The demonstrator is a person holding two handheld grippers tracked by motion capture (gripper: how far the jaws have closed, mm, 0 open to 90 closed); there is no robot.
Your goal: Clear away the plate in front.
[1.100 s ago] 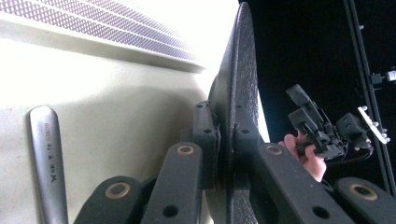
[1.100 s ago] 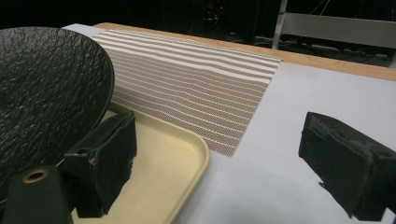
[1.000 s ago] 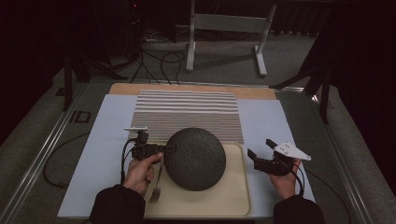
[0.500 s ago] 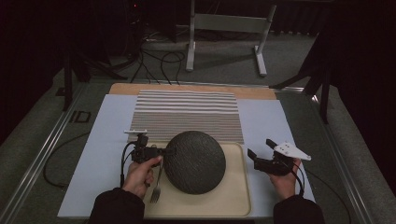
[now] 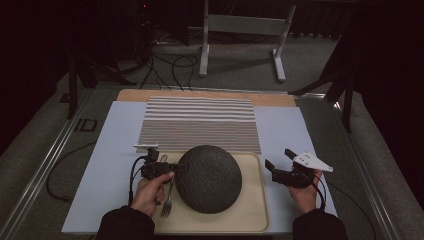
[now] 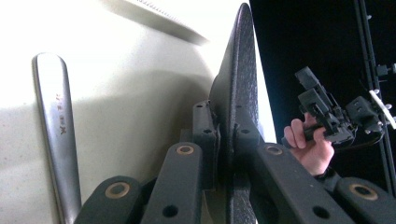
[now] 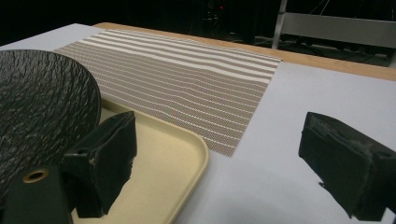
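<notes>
1. The left hand-held gripper point(image 5: 172, 169) is closed on the left rim of the dark plate point(image 5: 209, 179); in the left gripper view its two black jaws press the thin rim of this plate from both sides.
2. The dark plate is round, with a rough black surface. It is over the beige tray point(image 5: 250, 215), and its left edge is lifted by the grip; whether the far edge touches the tray I cannot tell.
3. The beige tray lies on the white sheet point(image 5: 107, 165) that covers the bench, near the person's side.
4. A metal fork point(image 5: 167, 204) lies on the tray, just beside the plate at its left, under the left hand point(image 5: 150, 192). In the left gripper view its handle point(image 6: 56, 126) lies flat on the tray.
5. The right hand-held gripper point(image 5: 280, 161) is open and holds nothing. It is just beside the right edge of the tray, apart from the plate, and it points towards the plate.
6. A striped placemat point(image 5: 200, 122) lies on the white sheet behind the tray; the tray's far edge is close to it.
</notes>
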